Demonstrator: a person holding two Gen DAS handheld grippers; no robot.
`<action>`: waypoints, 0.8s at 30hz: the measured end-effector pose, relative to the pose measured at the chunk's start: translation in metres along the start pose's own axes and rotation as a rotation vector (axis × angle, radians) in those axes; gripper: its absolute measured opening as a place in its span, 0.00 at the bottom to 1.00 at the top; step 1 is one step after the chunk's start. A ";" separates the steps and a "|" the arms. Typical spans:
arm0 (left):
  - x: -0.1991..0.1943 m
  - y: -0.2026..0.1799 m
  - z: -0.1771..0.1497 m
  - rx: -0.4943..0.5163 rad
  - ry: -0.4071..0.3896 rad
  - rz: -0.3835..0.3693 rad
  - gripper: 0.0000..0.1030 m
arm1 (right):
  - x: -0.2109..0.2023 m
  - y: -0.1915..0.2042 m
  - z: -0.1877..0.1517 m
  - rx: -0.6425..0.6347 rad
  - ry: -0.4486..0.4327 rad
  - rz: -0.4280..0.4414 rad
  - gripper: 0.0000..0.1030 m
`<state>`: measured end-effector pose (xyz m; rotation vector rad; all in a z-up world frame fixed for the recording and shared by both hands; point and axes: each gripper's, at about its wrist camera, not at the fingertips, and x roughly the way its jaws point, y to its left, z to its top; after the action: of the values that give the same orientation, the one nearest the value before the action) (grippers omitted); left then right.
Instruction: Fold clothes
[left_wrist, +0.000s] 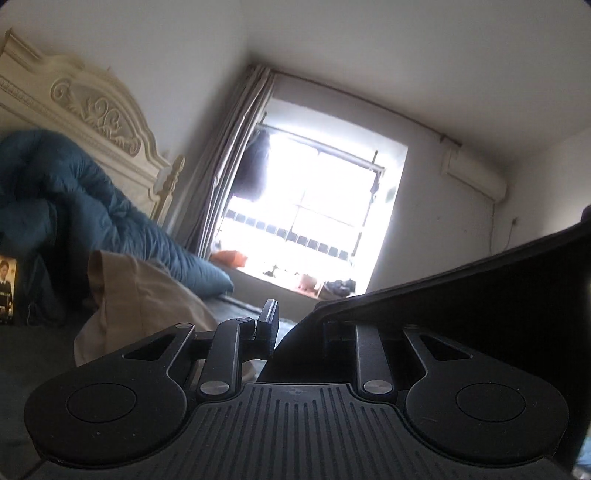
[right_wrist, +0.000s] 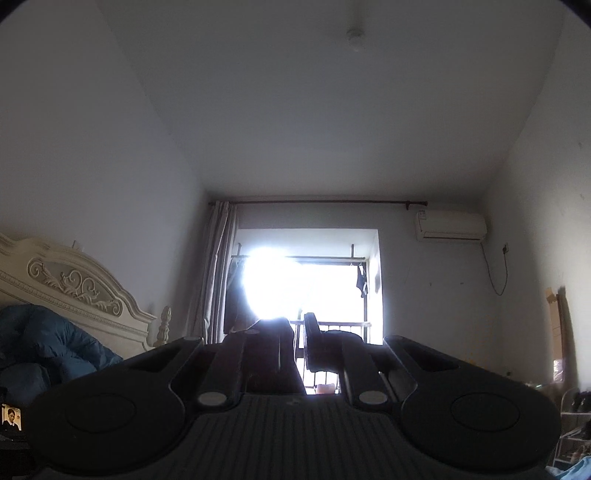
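Note:
In the left wrist view a dark garment (left_wrist: 461, 295) stretches taut from my left gripper (left_wrist: 295, 325) up to the right edge. That gripper is shut on the garment's edge. Its left finger (left_wrist: 269, 319) shows, while the cloth hides the right one. In the right wrist view my right gripper (right_wrist: 300, 334) points up toward the window with its fingers nearly together. Dark cloth (right_wrist: 271, 362) lies over the left finger and is pinched there. A tan garment (left_wrist: 144, 295) lies crumpled on the bed, left of the left gripper.
A blue duvet (left_wrist: 92, 206) is heaped against the cream carved headboard (left_wrist: 92, 110). A bright window (left_wrist: 314, 206) with a grey curtain (left_wrist: 225, 166) lies ahead. An air conditioner (right_wrist: 450, 226) hangs on the far wall. A rack (right_wrist: 576, 424) stands at the right edge.

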<state>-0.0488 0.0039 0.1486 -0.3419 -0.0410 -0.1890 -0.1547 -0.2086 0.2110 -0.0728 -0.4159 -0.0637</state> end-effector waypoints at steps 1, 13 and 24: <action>-0.001 0.000 0.001 -0.001 -0.010 -0.001 0.22 | -0.002 -0.001 0.002 -0.006 -0.010 -0.002 0.12; -0.010 -0.002 0.020 -0.020 -0.111 -0.037 0.22 | -0.013 0.000 0.025 -0.052 -0.103 -0.004 0.12; -0.011 -0.027 0.060 0.049 -0.238 -0.085 0.22 | -0.005 -0.010 0.062 -0.074 -0.185 -0.008 0.12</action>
<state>-0.0651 0.0006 0.2134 -0.3126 -0.2947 -0.2307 -0.1850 -0.2129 0.2662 -0.1502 -0.5984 -0.0803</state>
